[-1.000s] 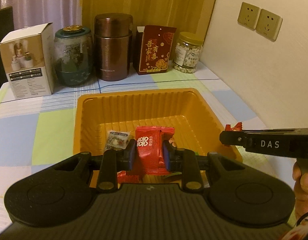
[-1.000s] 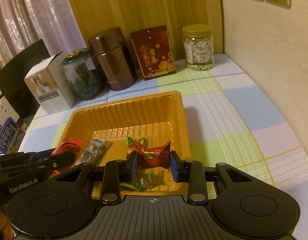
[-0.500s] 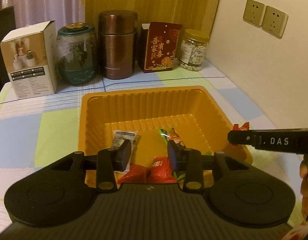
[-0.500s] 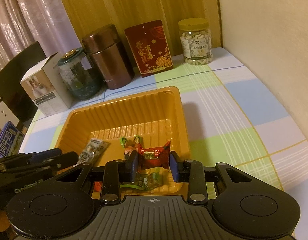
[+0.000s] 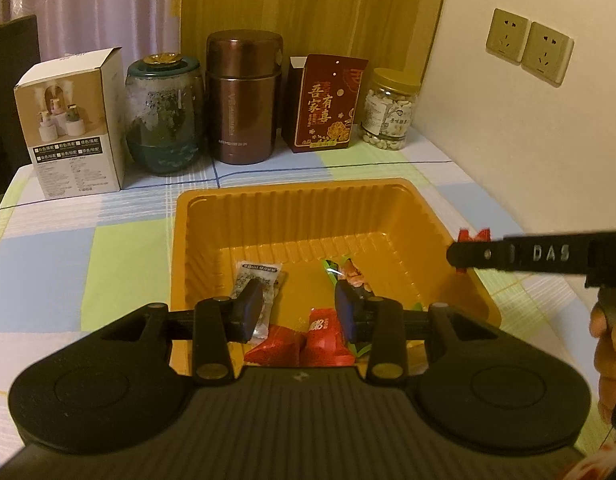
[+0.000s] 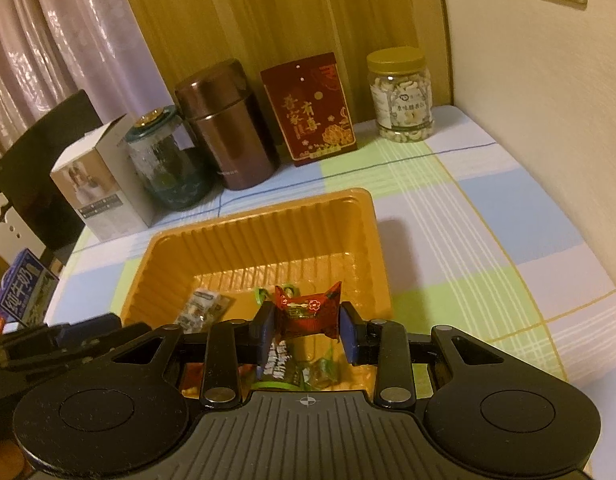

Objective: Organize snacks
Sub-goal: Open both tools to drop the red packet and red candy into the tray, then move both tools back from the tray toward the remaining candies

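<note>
An orange ribbed tray (image 5: 300, 216) sits on the checked tablecloth; it also shows in the right wrist view (image 6: 268, 240). My left gripper (image 5: 300, 310) is open and empty over the tray's near edge. Below it lies a red snack packet (image 5: 308, 340), with a silver packet (image 5: 256, 280) and a green-orange candy (image 5: 348, 272) in the tray. My right gripper (image 6: 308, 328) is shut on a red candy (image 6: 308, 312) above the tray's near right part. It enters the left wrist view (image 5: 456, 252) from the right. A dark green packet (image 6: 284, 368) lies under it.
Along the back stand a white box (image 5: 72, 124), a teal glass jar (image 5: 164, 116), a brown canister (image 5: 244, 100), a red gift box (image 5: 328, 108) and a nut jar (image 5: 390, 110). The wall with sockets (image 5: 528, 50) is on the right. A milk carton (image 6: 22, 292) stands left.
My left gripper opened and dropped the red snack packet into the tray, then pulled back. My right gripper kept hold of the red candy and rose slightly.
</note>
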Demonstrator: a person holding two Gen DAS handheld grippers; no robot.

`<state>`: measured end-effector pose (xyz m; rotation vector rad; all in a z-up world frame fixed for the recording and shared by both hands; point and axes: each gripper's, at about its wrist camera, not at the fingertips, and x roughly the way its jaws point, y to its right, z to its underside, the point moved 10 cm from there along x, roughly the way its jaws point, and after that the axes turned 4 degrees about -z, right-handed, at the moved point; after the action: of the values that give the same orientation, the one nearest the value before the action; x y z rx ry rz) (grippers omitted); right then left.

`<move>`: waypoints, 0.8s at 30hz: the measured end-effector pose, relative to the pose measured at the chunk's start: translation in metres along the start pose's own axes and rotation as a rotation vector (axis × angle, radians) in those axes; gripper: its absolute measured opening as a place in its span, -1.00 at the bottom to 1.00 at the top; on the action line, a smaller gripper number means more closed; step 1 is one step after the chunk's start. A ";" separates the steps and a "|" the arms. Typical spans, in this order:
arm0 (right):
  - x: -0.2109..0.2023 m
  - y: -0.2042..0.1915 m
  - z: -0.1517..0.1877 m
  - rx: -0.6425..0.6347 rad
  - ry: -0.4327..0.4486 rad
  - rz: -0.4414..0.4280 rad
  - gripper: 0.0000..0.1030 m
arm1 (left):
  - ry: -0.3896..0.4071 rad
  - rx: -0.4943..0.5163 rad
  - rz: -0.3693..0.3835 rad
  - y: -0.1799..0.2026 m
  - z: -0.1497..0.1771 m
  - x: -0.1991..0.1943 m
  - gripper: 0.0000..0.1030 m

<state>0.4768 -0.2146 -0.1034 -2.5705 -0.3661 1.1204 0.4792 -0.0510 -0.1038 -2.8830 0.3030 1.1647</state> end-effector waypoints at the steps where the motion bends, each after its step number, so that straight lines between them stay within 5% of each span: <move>1: 0.001 -0.001 -0.001 0.005 0.006 -0.015 -0.24 | -0.001 -0.001 -0.002 -0.001 0.001 0.000 -0.23; 4: -0.002 0.003 -0.005 0.044 0.032 -0.024 0.38 | -0.002 -0.004 -0.012 -0.004 0.004 -0.002 -0.12; 24: -0.079 0.000 0.030 0.094 0.033 0.024 0.38 | 0.028 -0.048 -0.047 0.002 0.040 -0.089 0.03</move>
<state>0.4023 -0.2370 -0.0702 -2.5145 -0.2691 1.0757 0.3885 -0.0338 -0.0713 -2.9320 0.2097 1.1409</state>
